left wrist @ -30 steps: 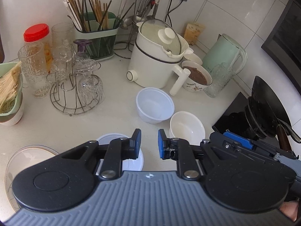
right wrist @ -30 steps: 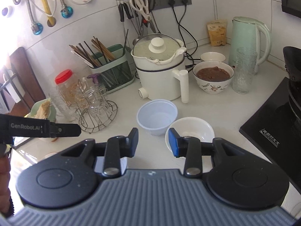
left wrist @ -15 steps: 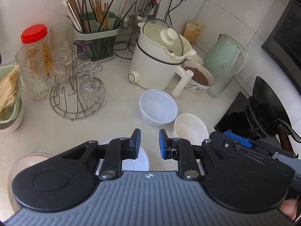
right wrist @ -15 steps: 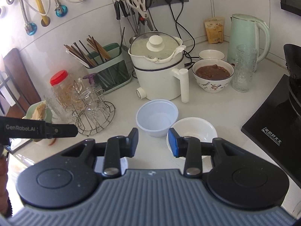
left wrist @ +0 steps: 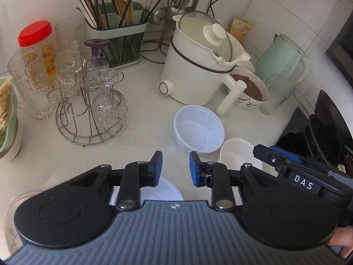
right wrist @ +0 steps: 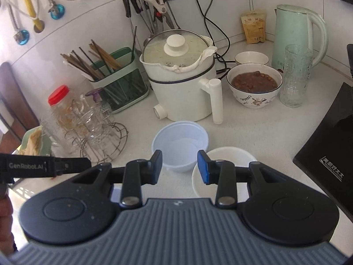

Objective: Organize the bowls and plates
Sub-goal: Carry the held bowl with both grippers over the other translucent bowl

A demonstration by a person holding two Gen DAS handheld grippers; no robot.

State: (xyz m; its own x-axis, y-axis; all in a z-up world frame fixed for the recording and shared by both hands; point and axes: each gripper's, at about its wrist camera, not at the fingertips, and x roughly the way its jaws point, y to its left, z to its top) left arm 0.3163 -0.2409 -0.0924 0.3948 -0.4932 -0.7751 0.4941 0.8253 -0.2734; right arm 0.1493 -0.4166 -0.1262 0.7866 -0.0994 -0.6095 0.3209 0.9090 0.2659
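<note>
White counter (left wrist: 141, 92) crowded with a cooker (left wrist: 196, 75), glass rack (left wrist: 88, 110) and kettle (right wrist: 295, 35). Over the last second both views have crept forward, so the bowls sit nearer: an approach, nothing moved yet. Plastic bowl (right wrist: 179, 145) stands upright and empty, touching or just beside the white bowl (right wrist: 222, 167). Left gripper (left wrist: 175, 169) and right gripper (right wrist: 179, 166) hover part-open, holding nothing.

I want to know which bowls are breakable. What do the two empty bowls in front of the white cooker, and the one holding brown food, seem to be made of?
Translucent bowl: probably thin plastic, milky, light shows through its wall. White bowl beside it: likely glazed ceramic, opaque and glossy. Patterned bowl of brown food: likely glazed ceramic, with a dark rim and printed motifs.
</note>
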